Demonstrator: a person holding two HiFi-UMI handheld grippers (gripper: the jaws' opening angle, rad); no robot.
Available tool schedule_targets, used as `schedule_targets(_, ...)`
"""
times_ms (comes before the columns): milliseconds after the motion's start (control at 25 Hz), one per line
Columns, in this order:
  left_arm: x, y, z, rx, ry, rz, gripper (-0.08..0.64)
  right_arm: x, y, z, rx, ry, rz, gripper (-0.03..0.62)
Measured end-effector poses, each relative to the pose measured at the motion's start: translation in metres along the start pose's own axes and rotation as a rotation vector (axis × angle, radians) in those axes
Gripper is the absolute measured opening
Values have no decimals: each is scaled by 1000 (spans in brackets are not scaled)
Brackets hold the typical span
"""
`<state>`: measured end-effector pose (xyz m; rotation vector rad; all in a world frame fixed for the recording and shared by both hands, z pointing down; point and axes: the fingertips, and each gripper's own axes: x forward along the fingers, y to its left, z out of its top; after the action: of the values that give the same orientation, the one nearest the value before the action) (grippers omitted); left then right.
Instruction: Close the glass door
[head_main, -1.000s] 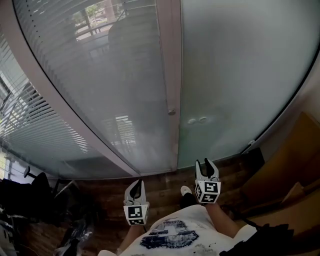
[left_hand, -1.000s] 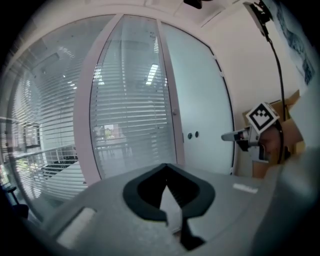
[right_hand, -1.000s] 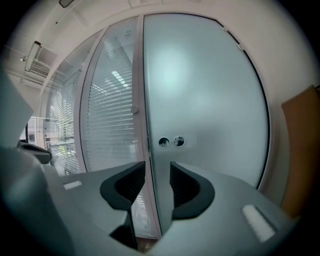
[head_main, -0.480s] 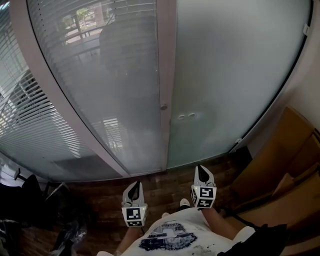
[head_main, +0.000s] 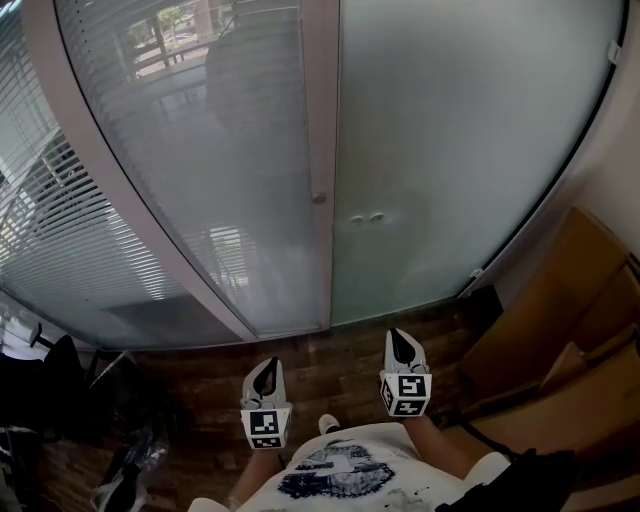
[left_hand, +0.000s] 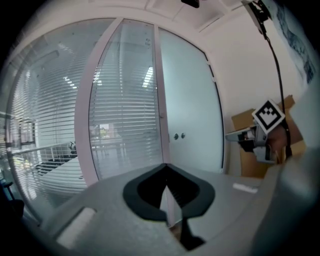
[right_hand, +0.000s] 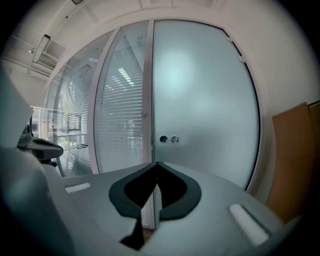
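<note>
Nearest, both grippers hang over a dark wood-plank floor (head_main: 340, 365), short of the wall, with bare boards ahead. The left gripper (head_main: 266, 375) has its fingers pressed together, tips meeting, nothing between them. The right gripper (head_main: 402, 346) is likewise closed and empty. Beyond, the frosted glass door (head_main: 450, 150) stands far right, its left edge against a pale pink post (head_main: 320, 120), with two small round fittings (head_main: 367, 217) beside that edge. Slatted blinds (head_main: 200, 190) fill the far left, and brown cardboard (head_main: 545, 310) leans at the right.

The door (head_main: 450, 150) is frosted pale grey-green, and its frame (head_main: 321, 120) is pinkish white. At upper left, the blinds (head_main: 60, 230) show fine white horizontal stripes. The floor (head_main: 330, 365) is dark brown planks. At lower right, the cardboard (head_main: 560, 300) is tan. The left gripper (head_main: 267, 368) and right gripper (head_main: 401, 342) are white, with black-and-white square markers.
</note>
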<state>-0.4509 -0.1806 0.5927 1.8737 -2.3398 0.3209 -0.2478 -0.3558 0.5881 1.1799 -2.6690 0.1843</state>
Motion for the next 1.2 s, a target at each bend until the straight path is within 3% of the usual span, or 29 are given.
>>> schedule_targets(560, -15, -90, 32, 69, -16, 5, -2, -72, -55, 1, 31, -60, 104, 8)
schedule_targets(960, -65, -159, 22, 82, 6, 32, -2, -146, -71, -5, 60, -133, 268, 8)
schedule_targets(1200, -93, -204, 15, 71, 30, 29, -2, -180, -83, -18, 84, -95, 312, 8)
